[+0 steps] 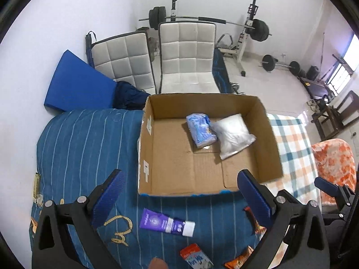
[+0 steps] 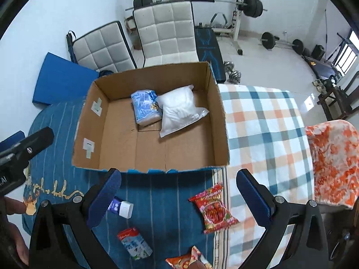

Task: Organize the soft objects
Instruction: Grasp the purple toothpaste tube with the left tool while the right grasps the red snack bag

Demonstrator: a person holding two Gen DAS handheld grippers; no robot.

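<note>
An open cardboard box sits on the bed. Inside lie a blue-white soft pack and a white plastic bag, side by side. In front of the box lie a purple tube, a small milk carton, a red snack packet and an orange packet. My left gripper is open and empty above the tube. My right gripper is open and empty above the red packet.
A blue striped blanket and a checked sheet cover the bed. An orange floral cloth lies at right. White chairs, a blue mat and a barbell rack stand behind.
</note>
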